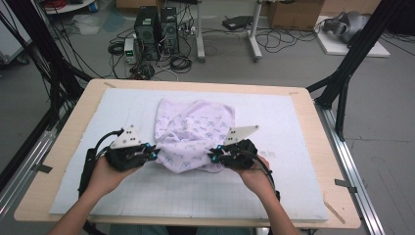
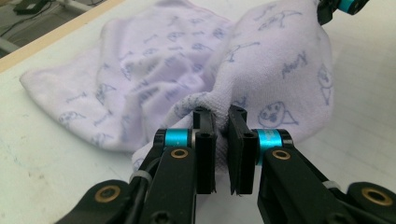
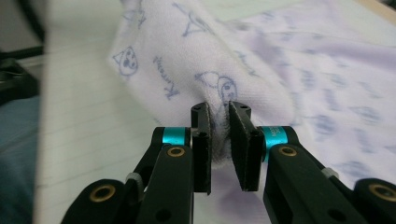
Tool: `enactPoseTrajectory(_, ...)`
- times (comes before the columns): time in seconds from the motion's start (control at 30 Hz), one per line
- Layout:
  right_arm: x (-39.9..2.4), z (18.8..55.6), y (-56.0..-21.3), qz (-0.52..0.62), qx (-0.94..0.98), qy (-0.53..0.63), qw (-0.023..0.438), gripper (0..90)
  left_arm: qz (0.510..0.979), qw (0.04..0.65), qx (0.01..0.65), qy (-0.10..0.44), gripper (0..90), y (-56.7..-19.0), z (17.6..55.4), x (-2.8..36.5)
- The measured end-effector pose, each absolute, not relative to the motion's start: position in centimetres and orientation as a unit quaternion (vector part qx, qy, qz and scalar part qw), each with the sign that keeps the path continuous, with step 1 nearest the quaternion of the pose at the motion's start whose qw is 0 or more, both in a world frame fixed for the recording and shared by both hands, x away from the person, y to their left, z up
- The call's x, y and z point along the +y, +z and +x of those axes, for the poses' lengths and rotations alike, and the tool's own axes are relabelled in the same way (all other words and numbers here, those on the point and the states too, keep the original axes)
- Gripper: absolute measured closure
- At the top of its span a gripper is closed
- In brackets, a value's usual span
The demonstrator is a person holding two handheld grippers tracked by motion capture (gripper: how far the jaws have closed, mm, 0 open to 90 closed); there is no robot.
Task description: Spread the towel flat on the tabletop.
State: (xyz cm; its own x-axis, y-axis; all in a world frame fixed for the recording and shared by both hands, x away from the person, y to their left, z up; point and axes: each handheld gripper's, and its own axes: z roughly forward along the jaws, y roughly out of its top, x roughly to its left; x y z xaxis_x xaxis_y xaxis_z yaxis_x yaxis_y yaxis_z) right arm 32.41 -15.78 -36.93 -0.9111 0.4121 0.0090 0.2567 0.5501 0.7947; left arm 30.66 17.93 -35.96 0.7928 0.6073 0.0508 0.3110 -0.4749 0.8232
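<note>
A pale lilac cloth (image 1: 193, 132) printed with small blue drawings lies rumpled on the white mat (image 1: 288, 161). Its near edge is lifted off the mat between my two grippers. My left gripper (image 1: 155, 154) is shut on the cloth's near left corner; in the left gripper view (image 2: 220, 120) the fabric (image 2: 261, 70) is pinched between the pads. My right gripper (image 1: 211, 155) is shut on the near right corner; the right gripper view (image 3: 219, 117) shows a fold of cloth (image 3: 196, 56) squeezed between the jaws. A hand holds each gripper from the near side.
The mat lies on a wooden table (image 1: 318, 127) with bare mat around the cloth on all sides. Black frame legs (image 1: 342, 73) stand at the right and left. Computer towers (image 1: 156, 32) and cables sit on the floor beyond the table.
</note>
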Motion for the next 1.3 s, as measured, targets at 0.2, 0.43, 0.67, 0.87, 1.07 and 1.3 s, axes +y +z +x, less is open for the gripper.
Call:
enactPoseTrajectory(0.2,-16.5,37.0,-39.5,0.264,0.867,0.418,0.059,79.6,0.838,0.406,0.325,0.164,81.7,-39.1,35.6,15.9)
enactPoseTrajectory(0.43,-16.4,39.7,-42.3,0.311,0.862,0.399,0.037,79.2,0.83,0.399,0.364,0.14,80.3,-42.0,38.3,14.2)
enactPoseTrajectory(0.67,-16.8,39.3,-41.8,0.311,0.855,0.413,0.04,70.7,0.821,0.41,0.37,0.148,64.1,-40.4,37.2,15.8)
enactPoseTrajectory(0.87,-17.5,36.9,-39.8,0.288,0.851,0.435,0.068,64.3,0.819,0.416,0.362,0.158,52.4,-39.5,34.5,17.5)
enactPoseTrajectory(1.07,-17.5,34.3,-38.3,0.25,0.855,0.446,0.084,59.6,0.816,0.433,0.344,0.168,47.5,-38.2,32.2,18.5)
enactPoseTrajectory(1.3,-16.2,33.8,-38.7,0.225,0.869,0.431,0.094,53.6,0.827,0.416,0.346,0.156,51.6,-39.5,32.6,17.1)
